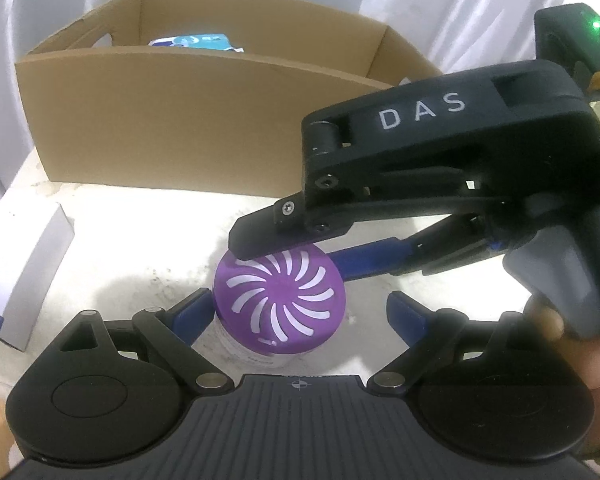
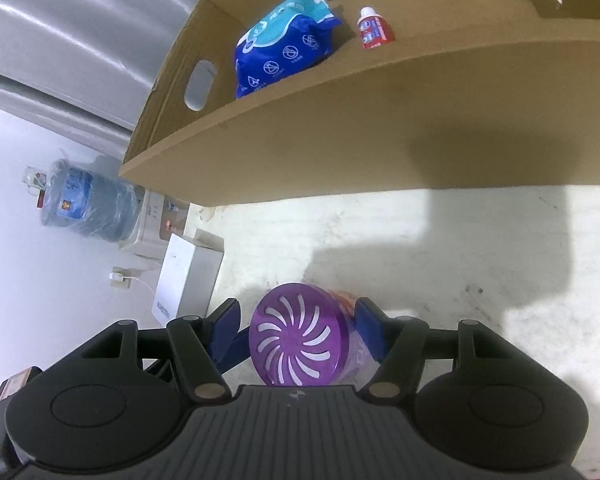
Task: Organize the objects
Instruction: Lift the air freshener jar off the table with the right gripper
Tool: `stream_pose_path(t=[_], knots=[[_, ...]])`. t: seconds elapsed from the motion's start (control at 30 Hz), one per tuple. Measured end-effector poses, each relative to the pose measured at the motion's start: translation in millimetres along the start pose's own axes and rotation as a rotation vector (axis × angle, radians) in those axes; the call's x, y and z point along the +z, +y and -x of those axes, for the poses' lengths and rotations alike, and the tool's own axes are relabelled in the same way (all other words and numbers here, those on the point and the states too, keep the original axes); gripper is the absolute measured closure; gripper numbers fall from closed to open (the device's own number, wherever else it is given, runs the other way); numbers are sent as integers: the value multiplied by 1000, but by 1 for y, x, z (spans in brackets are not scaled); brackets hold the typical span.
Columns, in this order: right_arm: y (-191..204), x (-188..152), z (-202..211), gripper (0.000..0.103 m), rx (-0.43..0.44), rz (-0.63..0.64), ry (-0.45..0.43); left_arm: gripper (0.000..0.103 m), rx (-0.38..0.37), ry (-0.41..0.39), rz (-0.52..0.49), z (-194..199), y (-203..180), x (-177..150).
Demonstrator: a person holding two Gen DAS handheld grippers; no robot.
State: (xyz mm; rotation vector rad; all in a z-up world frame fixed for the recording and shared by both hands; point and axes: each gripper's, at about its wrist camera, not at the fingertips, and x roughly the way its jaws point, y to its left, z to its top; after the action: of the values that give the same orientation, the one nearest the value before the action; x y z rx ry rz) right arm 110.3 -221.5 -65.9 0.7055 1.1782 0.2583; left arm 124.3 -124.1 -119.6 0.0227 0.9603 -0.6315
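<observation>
A jar with a purple swirl-vented lid sits tilted between the blue pads of my right gripper, which is shut on its sides. In the left wrist view the right gripper reaches in from the right, its black finger over the lid's far edge. My left gripper stands open around the jar. Its left pad is close to the jar and the right pad is well apart. Behind stands an open cardboard box.
The box holds a blue wipes pack and a small red-and-white bottle. A white carton lies at the table's left edge. A water jug stands on the floor beyond. A hand grips the right tool.
</observation>
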Motion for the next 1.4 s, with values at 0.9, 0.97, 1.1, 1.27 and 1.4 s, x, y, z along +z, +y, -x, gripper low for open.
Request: stream_pose_path(t=[0.9, 0.97, 1.1, 1.27, 1.4], knots=[[28, -25, 65, 9, -90, 185, -209, 1, 55, -169, 55, 58, -2, -7], [34, -31, 74, 4, -105, 219, -243, 1, 50, -186, 62, 64, -2, -8], [45, -43, 89, 0, -144, 283, -302, 1, 43, -206, 52, 79, 0, -16], [63, -64, 107, 0, -228, 396, -400, 0, 66, -218, 10, 103, -5, -34], [73, -80, 120, 0, -277, 478, -457, 0, 73, -228, 5, 116, -5, -50]])
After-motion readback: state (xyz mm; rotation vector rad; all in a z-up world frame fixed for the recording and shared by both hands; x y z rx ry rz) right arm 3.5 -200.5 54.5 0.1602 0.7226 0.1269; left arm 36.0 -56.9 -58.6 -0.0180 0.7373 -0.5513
